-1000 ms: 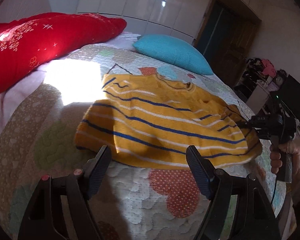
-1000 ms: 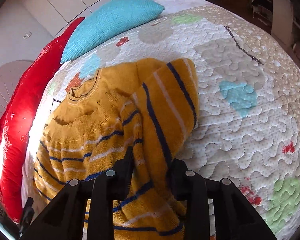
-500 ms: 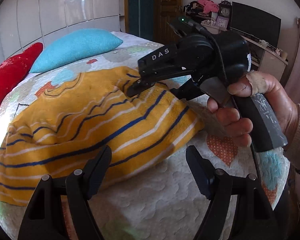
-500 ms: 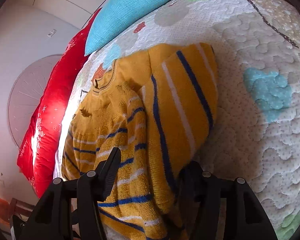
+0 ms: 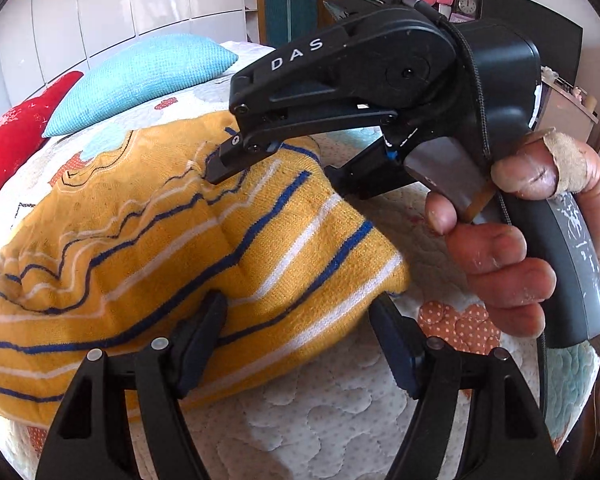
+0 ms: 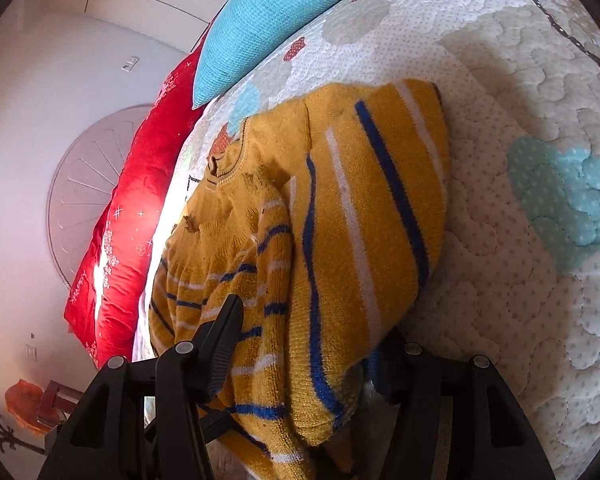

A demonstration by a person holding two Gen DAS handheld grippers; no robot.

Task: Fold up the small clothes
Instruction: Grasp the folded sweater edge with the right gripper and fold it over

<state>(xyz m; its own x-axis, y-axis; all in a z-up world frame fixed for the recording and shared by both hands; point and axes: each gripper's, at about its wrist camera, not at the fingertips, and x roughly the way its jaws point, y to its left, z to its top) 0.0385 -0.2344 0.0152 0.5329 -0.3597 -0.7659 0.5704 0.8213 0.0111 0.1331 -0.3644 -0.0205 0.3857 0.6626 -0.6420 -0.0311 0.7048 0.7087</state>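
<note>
A small yellow sweater (image 5: 148, 240) with blue and white stripes lies on the quilted bed, one side folded over onto itself; it also shows in the right wrist view (image 6: 340, 220). My left gripper (image 5: 300, 332) is open, its fingers straddling the sweater's near folded edge. My right gripper (image 6: 304, 344) is open with the folded side of the sweater lying between its fingers; in the left wrist view its black body (image 5: 360, 80) hovers over the sweater, held by a hand (image 5: 520, 240).
A turquoise pillow (image 5: 140, 80) and a red pillow (image 5: 8, 148) lie at the head of the bed. The quilt (image 6: 520, 200) stretches to the right of the sweater. A dresser with clutter (image 5: 560, 92) stands beyond the bed.
My right gripper was shut on the sweater's side, carried it over the body and opened. My left gripper swung round to the sweater's folded edge, close under the right gripper.
</note>
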